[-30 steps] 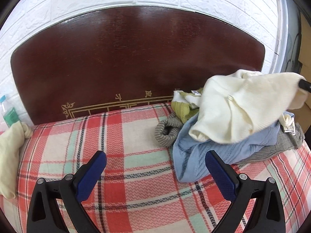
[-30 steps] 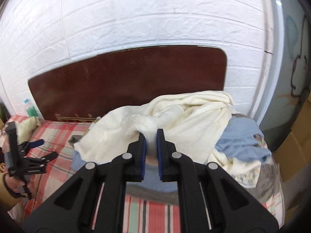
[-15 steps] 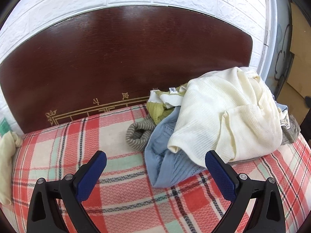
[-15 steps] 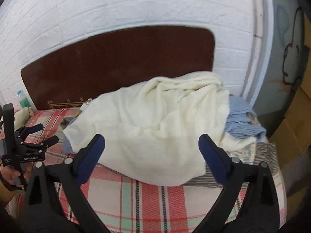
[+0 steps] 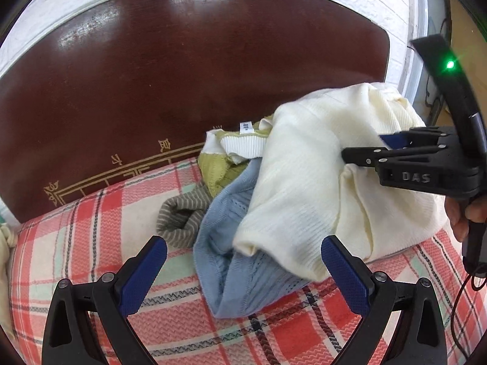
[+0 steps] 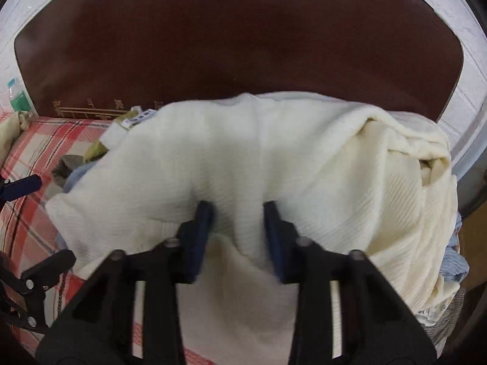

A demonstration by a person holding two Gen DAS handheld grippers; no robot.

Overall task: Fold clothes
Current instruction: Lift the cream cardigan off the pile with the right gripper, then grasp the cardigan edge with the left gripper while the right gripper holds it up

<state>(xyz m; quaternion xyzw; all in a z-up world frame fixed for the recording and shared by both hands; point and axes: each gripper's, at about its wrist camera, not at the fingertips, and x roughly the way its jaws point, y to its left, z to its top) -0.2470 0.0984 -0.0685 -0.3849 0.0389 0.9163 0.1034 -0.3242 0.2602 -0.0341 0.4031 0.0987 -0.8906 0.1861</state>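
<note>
A cream knit sweater (image 5: 304,182) (image 6: 304,152) lies on top of a heap of clothes at the head of the bed. Under it are a light blue garment (image 5: 231,261), an olive-green top (image 5: 216,167) and a grey striped piece (image 5: 179,219). My right gripper (image 6: 237,210) has its blue pads pressed into the sweater with a raised fold pinched between them. It enters the left wrist view (image 5: 362,146) from the right, held by a hand (image 5: 465,213). My left gripper (image 5: 243,267) is open just in front of the heap, with nothing between its fingers.
The heap rests on a red plaid bedsheet (image 5: 91,228) against a dark wooden headboard (image 5: 182,76) and a white brick wall. A pale cloth (image 5: 4,243) lies at the bed's left edge, with a bottle (image 6: 16,94) behind it. A cable hangs at the right.
My right gripper let the sweater drop onto the heap, opened wide, then moved in and closed on a fold of it. My left gripper moved closer to the heap.
</note>
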